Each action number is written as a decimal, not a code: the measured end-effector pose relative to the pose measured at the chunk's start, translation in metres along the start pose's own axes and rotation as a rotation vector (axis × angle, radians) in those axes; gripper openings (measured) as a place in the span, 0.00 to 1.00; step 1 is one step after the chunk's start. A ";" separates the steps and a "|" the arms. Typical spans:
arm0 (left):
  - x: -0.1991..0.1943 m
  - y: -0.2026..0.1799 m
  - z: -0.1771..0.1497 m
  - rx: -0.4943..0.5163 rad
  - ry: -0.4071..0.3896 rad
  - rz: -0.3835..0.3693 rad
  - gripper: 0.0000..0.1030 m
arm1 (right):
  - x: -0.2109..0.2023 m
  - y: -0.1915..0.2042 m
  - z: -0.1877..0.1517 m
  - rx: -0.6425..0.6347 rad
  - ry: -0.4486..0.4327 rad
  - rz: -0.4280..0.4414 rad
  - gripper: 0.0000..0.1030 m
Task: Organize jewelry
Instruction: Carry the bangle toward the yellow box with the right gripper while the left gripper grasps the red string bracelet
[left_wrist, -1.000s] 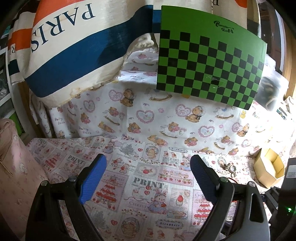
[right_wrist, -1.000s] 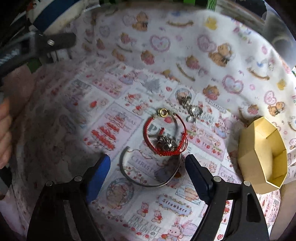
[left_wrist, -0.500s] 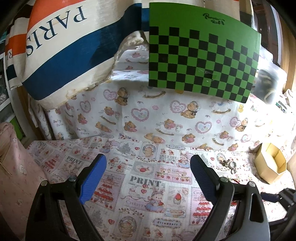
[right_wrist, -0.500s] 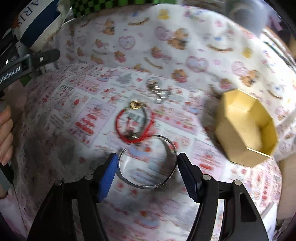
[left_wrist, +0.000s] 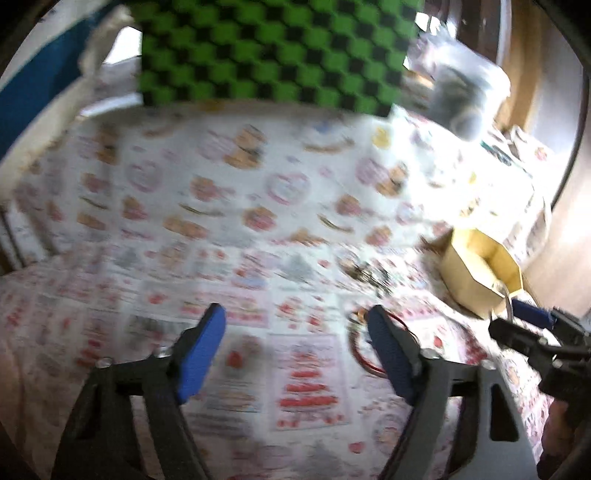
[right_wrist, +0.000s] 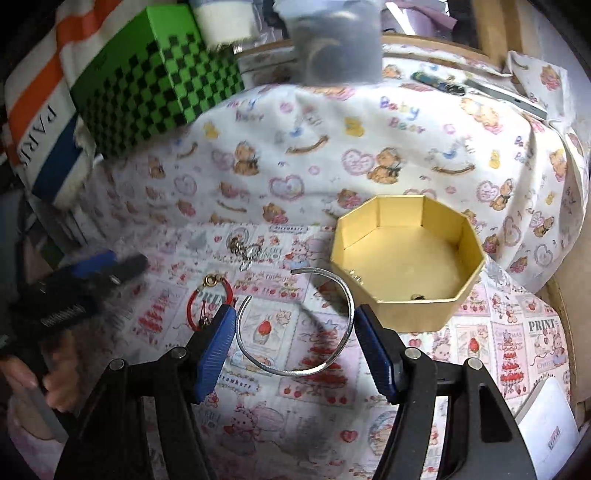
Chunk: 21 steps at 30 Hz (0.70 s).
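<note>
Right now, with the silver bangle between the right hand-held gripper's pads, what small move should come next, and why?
Probably carry the silver open bangle a little further toward the gold octagonal box and over its rim. The right hand-held gripper pinches the bangle across its width, it looks lifted off the cloth, and the box beside it sits open.

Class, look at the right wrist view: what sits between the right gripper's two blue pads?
The open silver cuff bangle, spanning pad to pad of the right gripper; whether they press it is unclear.

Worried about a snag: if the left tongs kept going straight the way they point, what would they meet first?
Probably the printed cloth between the fingers; the red cord bracelet lies just beside its right finger. Blur leaves depth uncertain.
</note>
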<state>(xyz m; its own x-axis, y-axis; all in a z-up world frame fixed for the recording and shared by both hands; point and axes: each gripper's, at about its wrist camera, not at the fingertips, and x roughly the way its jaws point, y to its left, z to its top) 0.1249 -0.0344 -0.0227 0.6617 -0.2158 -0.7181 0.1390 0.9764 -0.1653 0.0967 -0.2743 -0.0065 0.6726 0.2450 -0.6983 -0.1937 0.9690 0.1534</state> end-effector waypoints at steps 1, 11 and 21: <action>0.006 -0.004 0.001 0.008 0.012 -0.003 0.60 | -0.003 -0.003 0.000 0.006 -0.007 0.002 0.66; 0.050 -0.037 -0.005 0.160 0.124 -0.025 0.40 | 0.001 0.011 -0.003 -0.004 -0.003 0.019 0.66; 0.049 -0.059 -0.014 0.215 0.093 0.069 0.06 | 0.010 0.014 -0.008 -0.045 0.024 -0.034 0.66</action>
<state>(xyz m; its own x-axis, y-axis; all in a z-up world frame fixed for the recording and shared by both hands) 0.1388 -0.1022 -0.0575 0.6055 -0.1386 -0.7837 0.2558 0.9664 0.0267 0.0950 -0.2584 -0.0163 0.6623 0.2107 -0.7190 -0.2031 0.9742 0.0984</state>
